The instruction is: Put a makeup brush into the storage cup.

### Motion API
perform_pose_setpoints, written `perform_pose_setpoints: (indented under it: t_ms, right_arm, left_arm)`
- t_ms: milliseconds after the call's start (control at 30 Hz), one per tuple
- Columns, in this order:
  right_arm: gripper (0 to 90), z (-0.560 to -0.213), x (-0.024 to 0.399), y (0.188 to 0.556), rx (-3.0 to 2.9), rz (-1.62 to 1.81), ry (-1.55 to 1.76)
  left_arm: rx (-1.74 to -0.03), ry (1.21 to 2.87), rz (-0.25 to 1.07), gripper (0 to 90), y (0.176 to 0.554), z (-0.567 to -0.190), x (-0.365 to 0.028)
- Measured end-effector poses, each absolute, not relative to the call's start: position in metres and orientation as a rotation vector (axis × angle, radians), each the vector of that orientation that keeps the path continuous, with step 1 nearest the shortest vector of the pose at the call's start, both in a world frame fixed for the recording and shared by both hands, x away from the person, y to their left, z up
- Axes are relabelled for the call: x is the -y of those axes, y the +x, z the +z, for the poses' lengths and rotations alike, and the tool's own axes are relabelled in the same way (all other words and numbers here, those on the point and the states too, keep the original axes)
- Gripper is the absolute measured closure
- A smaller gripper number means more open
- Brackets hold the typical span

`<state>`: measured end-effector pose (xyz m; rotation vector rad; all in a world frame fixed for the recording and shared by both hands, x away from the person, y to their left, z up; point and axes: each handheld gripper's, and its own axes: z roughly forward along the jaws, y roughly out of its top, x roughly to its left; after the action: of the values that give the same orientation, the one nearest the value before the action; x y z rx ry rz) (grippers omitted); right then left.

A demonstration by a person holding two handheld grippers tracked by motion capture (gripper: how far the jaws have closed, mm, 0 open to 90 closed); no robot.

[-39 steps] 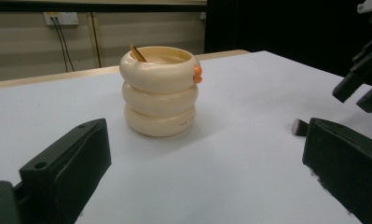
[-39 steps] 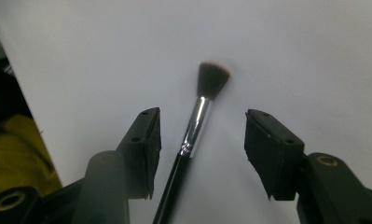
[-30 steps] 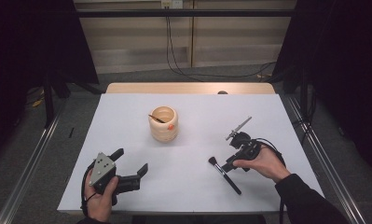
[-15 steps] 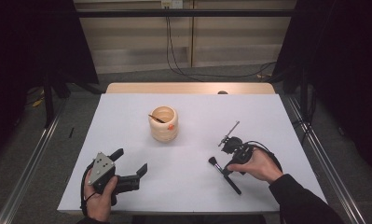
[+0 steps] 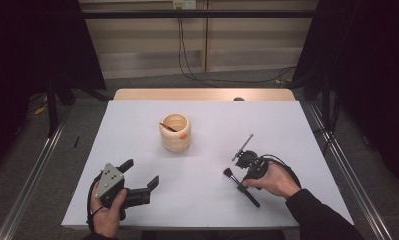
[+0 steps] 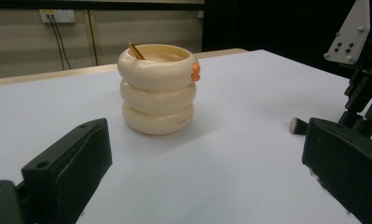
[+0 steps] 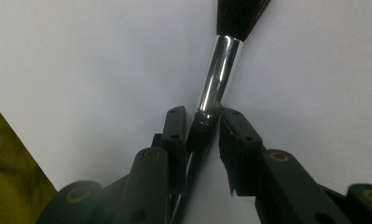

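Because the right gripper [image 7: 206, 123] has come down straight over the brush [image 5: 241, 186], everything about the coming lift hangs on how that brush lies between its jaws. In the right gripper view the jaws have just been closing, with the black handle running up between them; the left pad looks pressed to the handle while a thin gap shows at the right pad, so I would call the grip nearly made, not firm. From there the brush runs upward in that frame, silver ferrule first, then dark bristles at the top edge. In the high view it lies in the lower right of the white table [image 5: 207, 210], its long axis slanting from the bristles at upper left to the handle's end at lower right, beneath the right hand [image 5: 274, 181]. The cream ringed pot [image 5: 175, 132] stands up and left of it near the centre, well apart. The left gripper [image 5: 139, 173], at lower left, rests with its jaws wide apart and nothing in them, much farther from the brush.
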<state>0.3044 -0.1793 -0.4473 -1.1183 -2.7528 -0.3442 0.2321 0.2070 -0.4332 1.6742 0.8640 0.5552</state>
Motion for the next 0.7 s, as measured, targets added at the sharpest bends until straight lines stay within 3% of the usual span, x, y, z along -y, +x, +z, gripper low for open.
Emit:
perform_pose_setpoints:
  t_ms: [700]
  right_arm:
    - [80.3,-0.4485,0.1789,0.3012,2.774,-0.342,-1.18]
  left_arm:
    - [-0.867,1.671,0.542,1.4,0.2339,-0.4335,-0.2059]
